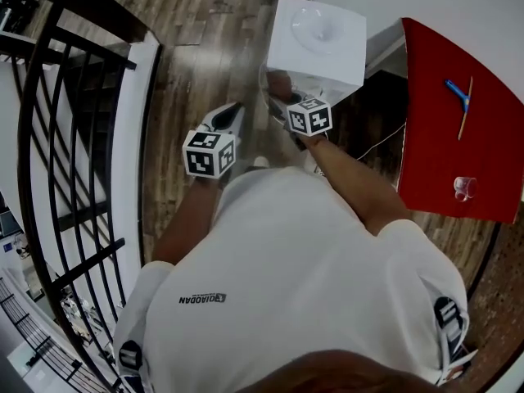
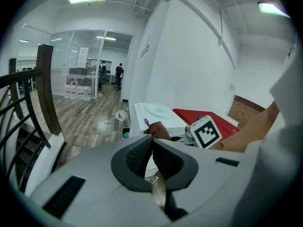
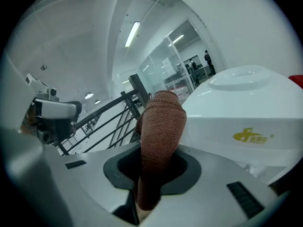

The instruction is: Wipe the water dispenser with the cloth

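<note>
The white water dispenser (image 1: 319,43) stands on the wooden floor just ahead of me; in the right gripper view its top and logo side (image 3: 246,112) fill the right half. My right gripper (image 1: 288,98) is at the dispenser's front upper part, shut on a folded brown cloth (image 3: 161,136) that sticks up between the jaws (image 3: 158,171). The cloth (image 2: 158,130) also shows against the dispenser (image 2: 154,113) in the left gripper view. My left gripper (image 1: 225,123) hangs to the left of the dispenser, apart from it, its dark pads (image 2: 142,156) shut with nothing held.
A black stair railing (image 1: 74,137) with a white ledge runs down the left. A red table (image 1: 458,113) stands right of the dispenser, carrying a blue pen (image 1: 457,93), a thin stick and a clear cup (image 1: 464,188). A white cable (image 1: 381,143) runs beside the table.
</note>
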Action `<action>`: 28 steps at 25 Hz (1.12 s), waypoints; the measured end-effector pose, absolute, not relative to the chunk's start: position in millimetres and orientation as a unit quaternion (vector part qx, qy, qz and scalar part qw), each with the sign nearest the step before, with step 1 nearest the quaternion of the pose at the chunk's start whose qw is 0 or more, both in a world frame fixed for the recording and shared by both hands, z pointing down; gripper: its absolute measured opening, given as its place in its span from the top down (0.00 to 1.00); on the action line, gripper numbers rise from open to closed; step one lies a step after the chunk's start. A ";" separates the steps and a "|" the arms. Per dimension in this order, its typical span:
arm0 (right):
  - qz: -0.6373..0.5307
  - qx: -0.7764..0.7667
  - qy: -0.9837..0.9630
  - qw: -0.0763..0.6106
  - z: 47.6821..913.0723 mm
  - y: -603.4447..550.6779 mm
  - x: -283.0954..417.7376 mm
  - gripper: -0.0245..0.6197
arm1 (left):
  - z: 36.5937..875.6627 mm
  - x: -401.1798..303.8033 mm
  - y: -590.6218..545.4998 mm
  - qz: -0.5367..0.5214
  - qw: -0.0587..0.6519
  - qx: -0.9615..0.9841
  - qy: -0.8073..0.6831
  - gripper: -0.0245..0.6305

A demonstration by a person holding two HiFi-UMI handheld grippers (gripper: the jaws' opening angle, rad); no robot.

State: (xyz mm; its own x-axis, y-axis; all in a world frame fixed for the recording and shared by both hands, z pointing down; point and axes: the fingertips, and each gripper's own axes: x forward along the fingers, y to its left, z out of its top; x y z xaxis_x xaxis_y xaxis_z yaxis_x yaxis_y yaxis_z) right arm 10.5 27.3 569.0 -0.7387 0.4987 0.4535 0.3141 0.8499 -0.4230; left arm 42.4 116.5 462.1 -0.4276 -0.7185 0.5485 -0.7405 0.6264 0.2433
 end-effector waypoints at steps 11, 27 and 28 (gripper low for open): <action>0.111 -0.194 -0.923 0.313 588.6 45.7 -14.9 0.85 | 468.9 36.9 172.0 0.002 0.316 0.414 -0.854 0.96; 0.095 -0.115 -0.931 0.332 599.9 -23.7 24.7 0.85 | 466.9 39.5 141.7 0.003 0.303 0.464 -0.832 0.96; 0.095 -0.109 -0.932 0.333 600.2 -30.1 27.9 0.85 | 466.6 39.8 138.3 0.003 0.302 0.468 -0.831 0.96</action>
State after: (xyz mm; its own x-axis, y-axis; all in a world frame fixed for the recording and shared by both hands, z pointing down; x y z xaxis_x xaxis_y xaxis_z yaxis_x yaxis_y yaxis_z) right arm 27.9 -30.1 600.2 -0.7547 0.2656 0.6000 0.1391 0.9584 -0.2493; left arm 39.8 138.3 466.6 -0.3797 -0.7750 0.5052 -0.7785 0.5627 0.2781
